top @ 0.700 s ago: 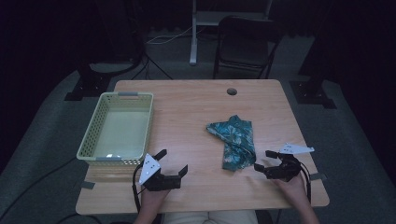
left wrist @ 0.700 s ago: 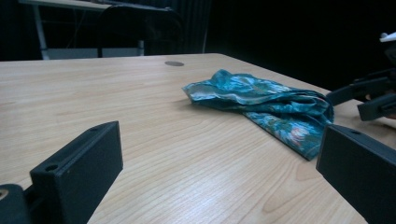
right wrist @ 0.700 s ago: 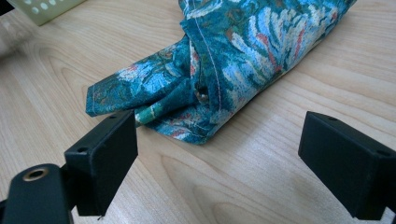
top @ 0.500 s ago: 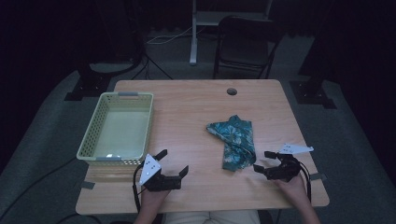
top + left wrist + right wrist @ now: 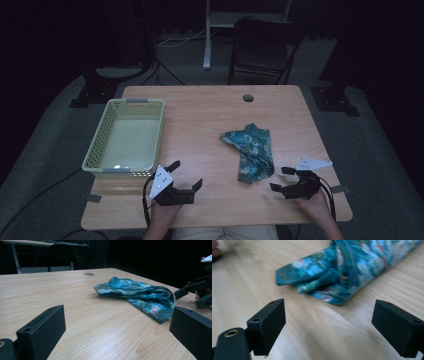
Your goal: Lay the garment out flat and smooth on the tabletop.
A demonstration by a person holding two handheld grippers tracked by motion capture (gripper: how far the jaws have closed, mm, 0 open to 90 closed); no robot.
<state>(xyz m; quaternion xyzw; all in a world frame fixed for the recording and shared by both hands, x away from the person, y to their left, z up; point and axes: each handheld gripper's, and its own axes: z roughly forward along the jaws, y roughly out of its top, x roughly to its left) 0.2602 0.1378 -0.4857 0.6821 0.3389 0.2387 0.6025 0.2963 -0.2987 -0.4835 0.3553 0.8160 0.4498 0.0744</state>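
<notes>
Cloth [image 5: 251,151]: folded on the table [image 5: 210,110], right of middle, long axis running away from me.
Right tongs [image 5: 281,179]: jaws wide, empty, just beside the cloth's near end, the nearer tool.
Left tongs [image 5: 186,175]: wide, empty, well apart, by the basket [image 5: 127,137].
Change: right tongs have crept leftward toward the cloth.

Left gripper [image 5: 186,175]: held low at the near edge, jaws spread wide, nothing between them. Right gripper [image 5: 282,179]: held low at the near right, jaws wide apart, nothing between them, pointing left.
</notes>
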